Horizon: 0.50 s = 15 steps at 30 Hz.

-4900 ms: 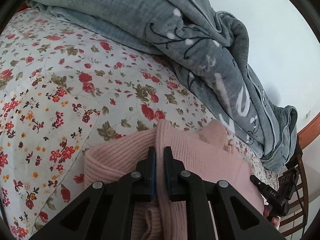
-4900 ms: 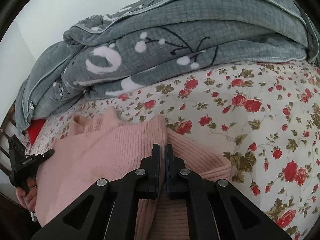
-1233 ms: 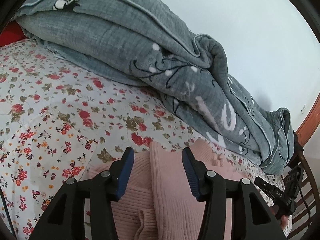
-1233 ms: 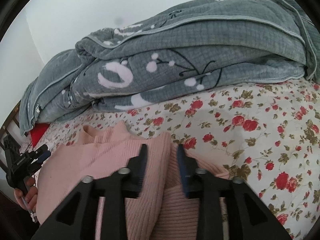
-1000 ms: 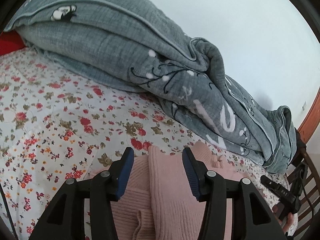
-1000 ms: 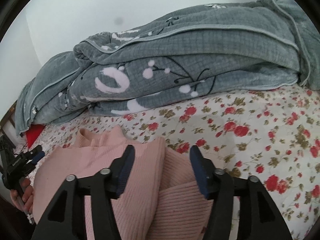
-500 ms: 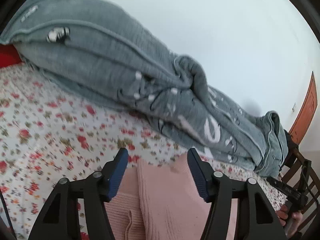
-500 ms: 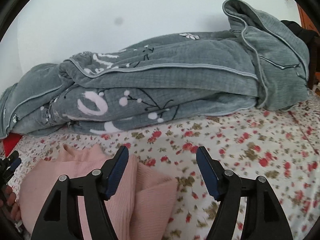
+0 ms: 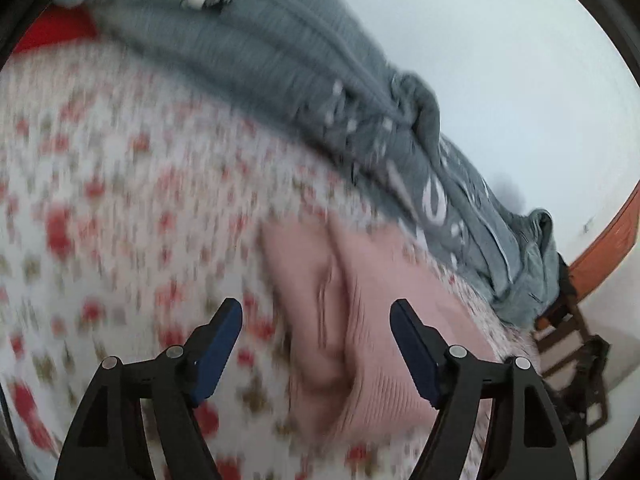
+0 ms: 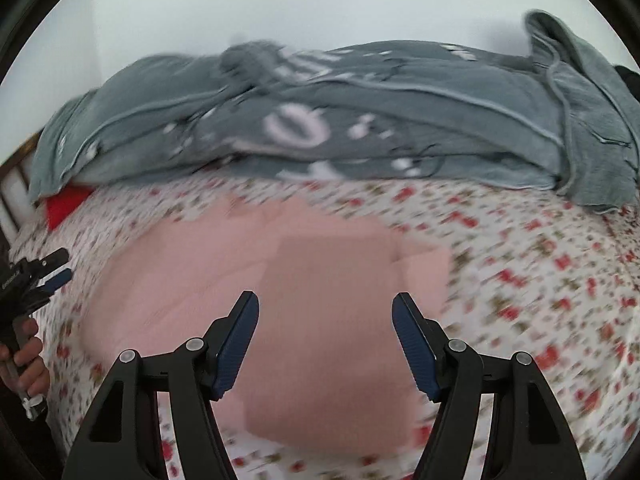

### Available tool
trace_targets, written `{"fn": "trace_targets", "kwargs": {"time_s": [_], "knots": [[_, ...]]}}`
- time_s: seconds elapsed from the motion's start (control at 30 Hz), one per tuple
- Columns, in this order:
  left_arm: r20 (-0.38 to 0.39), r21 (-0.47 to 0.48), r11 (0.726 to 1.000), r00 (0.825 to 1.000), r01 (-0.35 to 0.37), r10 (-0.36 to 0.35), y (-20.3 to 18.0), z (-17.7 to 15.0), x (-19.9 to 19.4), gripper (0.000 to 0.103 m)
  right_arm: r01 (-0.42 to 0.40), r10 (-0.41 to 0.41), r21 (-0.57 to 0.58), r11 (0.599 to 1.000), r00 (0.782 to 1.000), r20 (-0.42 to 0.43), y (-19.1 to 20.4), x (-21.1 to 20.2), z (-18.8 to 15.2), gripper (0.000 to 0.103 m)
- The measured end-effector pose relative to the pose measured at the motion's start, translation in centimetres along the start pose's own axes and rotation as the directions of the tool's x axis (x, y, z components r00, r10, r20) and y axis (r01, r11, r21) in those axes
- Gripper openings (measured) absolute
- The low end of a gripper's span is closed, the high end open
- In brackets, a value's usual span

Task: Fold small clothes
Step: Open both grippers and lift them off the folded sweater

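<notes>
Right wrist view, starting close: looking down past the right gripper (image 10: pixel 325 300), jaws spread wide and gripping nothing, hovering just above the pink knit sweater (image 10: pixel 328 248). Lying flat on the floral bedsheet (image 10: pixel 520 264), roughly mid-bed, with what looks like an extra layer doubled across the middle. Too much motion blur to be calling the fold lines exactly.

Switching to the left wrist view: same deal with the left gripper (image 9: pixel 316 306), jaws gaping wide, carrying nothing, hanging above the sweater's edge where a soft ridge of doubled fabric is running away from the camera.

Guessing at the handling: ribbed knit, so probably light, floppy and stretchy, not slippery, nothing fragile about it. Expecting sagging and dragging if pinched at one spot only. Probably worth pinching through all layers at the two near corners of the hem, one claw per corner, and lifting evenly to avoid undoing the layers already stacked. Also watching for snagging the sheet underneath along with the knit.

Further back: a small red item (image 10: pixel 66 204) peeking out at the bed's far left, then the rumpled grey blanket (image 10: pixel 360 120) piling up along the wall side, well apart from the sweater.
</notes>
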<state>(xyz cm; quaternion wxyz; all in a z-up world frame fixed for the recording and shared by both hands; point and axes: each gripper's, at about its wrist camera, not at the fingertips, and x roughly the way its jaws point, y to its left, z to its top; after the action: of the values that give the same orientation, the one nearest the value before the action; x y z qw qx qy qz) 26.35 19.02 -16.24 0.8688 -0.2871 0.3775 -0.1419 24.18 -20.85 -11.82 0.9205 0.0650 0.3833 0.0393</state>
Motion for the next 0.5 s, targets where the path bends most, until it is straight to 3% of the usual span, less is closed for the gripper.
{"fn": "trace_targets", "kwargs": {"time_s": [0.2, 0.33, 0.5], "knots": [[-0.079, 0.036, 0.999, 0.996, 0.033, -0.031, -0.3, -1.8, 1.4, 0.081, -0.069, 0.068, -0.036, 0.997, 0.997, -0.035, 4.1, 1.4, -3.0, 0.069], [-0.152, -0.034, 0.992, 0.980, 0.125, -0.129, -0.7, -1.1, 3.2, 0.081, -0.046, 0.043, -0.022, 0.999, 0.994, -0.099, 4.2, 2.8, -4.4, 0.068], [-0.176, -0.074, 0.993, 0.979, 0.092, -0.104, -1.2, -0.3, 5.5, 0.081, -0.040, 0.040, 0.000, 0.999, 0.999, -0.028, 4.1, 1.3, -4.3, 0.068]]}}
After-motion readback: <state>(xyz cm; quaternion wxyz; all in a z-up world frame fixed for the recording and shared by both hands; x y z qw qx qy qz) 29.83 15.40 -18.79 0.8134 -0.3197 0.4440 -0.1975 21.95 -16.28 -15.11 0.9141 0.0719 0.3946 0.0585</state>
